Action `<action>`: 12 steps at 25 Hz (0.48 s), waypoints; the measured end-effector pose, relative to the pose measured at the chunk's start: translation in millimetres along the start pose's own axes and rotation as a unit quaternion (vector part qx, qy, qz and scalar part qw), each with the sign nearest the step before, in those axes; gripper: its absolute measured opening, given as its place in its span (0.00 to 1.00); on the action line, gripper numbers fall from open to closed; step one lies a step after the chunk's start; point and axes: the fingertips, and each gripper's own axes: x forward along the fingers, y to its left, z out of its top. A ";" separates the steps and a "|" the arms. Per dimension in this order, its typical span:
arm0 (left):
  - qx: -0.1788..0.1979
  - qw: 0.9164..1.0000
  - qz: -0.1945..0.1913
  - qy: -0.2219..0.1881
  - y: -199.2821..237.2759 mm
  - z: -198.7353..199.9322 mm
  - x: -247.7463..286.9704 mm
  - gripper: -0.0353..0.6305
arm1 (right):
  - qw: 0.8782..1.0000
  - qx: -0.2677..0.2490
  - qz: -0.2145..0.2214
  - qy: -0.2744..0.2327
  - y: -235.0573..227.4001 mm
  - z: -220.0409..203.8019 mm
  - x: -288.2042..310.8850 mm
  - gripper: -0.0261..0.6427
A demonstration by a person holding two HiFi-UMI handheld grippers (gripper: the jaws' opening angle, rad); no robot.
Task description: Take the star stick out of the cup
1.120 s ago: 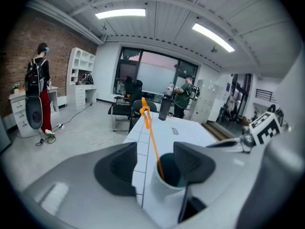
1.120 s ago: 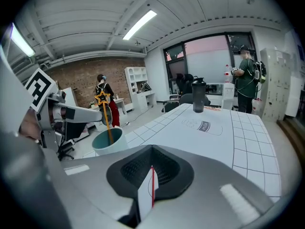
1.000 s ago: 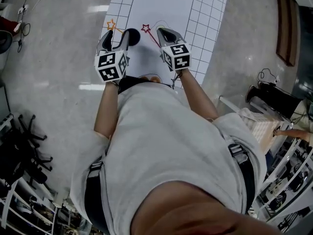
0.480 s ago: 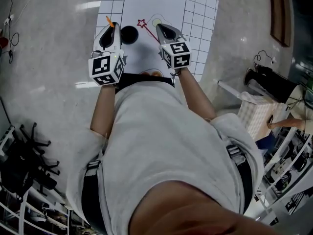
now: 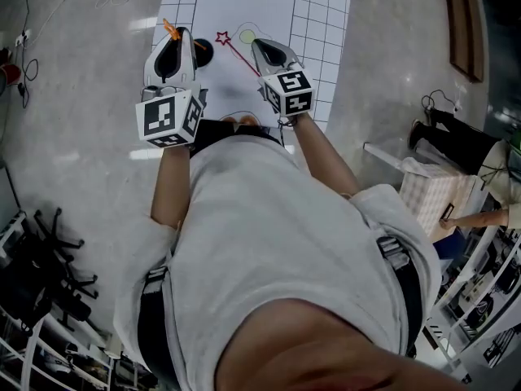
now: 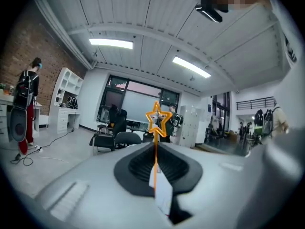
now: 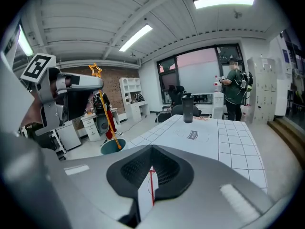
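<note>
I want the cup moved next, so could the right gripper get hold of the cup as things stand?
Probably not yet: the right gripper is shut on the red star stick. The cup stands close, but the orange star stick in the left gripper hangs over it.

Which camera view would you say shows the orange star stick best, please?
The left gripper view: the orange star stick stands large and central, clamped in the left gripper. The right gripper view shows it small, from the side; the head view, just an orange tip.
</note>
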 end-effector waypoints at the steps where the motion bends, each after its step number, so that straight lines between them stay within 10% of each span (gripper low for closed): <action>1: 0.003 1.000 0.002 -0.006 -5.9 3.3 -2.7 0.06 | 1.000 0.000 0.004 -0.004 -0.1 -0.6 -3.6 0.04; 12: 0.021 1.000 0.008 0.018 -74.4 -22.9 -33.7 0.06 | 0.999 0.005 0.034 -0.020 -12.2 -24.9 -51.6 0.04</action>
